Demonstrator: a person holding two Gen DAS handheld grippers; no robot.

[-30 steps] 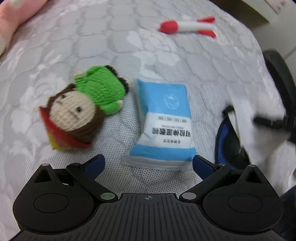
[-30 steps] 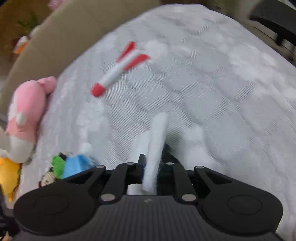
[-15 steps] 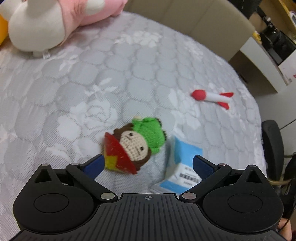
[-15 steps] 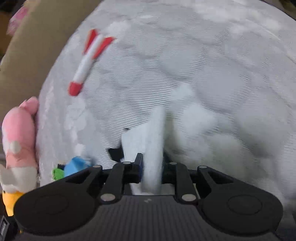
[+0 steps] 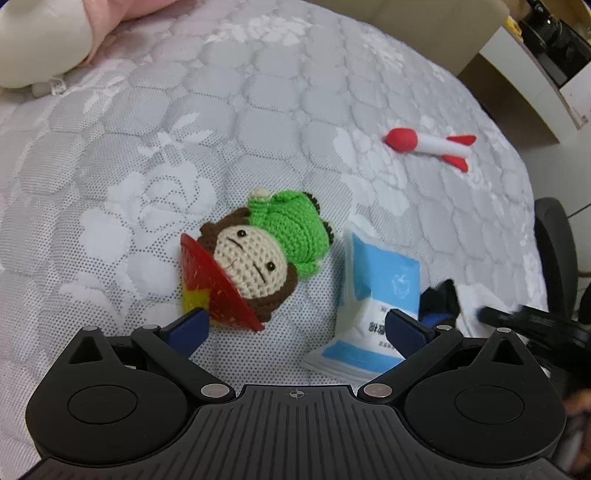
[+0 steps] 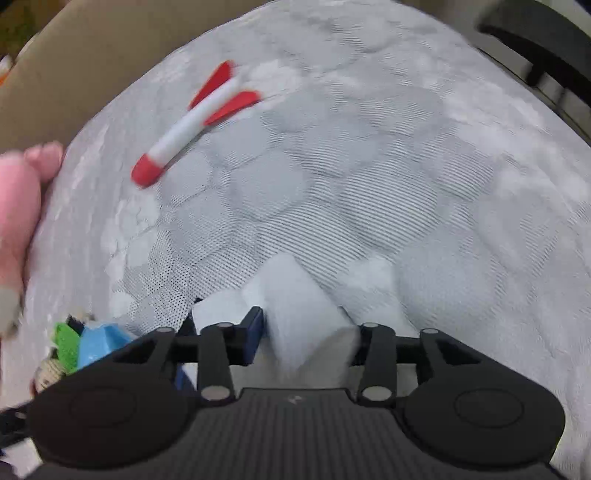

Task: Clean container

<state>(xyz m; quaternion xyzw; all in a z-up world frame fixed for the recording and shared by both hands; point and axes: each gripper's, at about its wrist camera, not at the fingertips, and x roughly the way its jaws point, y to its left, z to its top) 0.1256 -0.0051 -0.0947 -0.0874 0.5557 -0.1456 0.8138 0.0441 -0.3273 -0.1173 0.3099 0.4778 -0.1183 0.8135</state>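
Left tool (image 5: 295,326): fingers spread wide, holding nothing, above a quilted grey mattress (image 5: 155,155).
Right tool (image 6: 308,332): closed on a white wipe (image 6: 299,306), which sticks up between the blue pads; a second fold of it shows just left of the left pad.
Container: none can be made out in either view.
Ahead of left tool, left side: crocheted doll (image 5: 258,254) in green clothes with a brown-haired face, lying on its back, its red hat brim (image 5: 214,288) just beside the left fingertip (image 5: 188,326).
Ahead of left tool, right side: blue and white wipe packet (image 5: 380,295), lying flat, partly behind the right fingertip.
Far ahead, right: red and white toy rocket (image 5: 430,146), well apart from the doll and packet.
Far left corner: pink and white plush toy (image 5: 55,33) at the mattress edge.
Ahead of right tool: bare mattress, with the rocket to the upper left.
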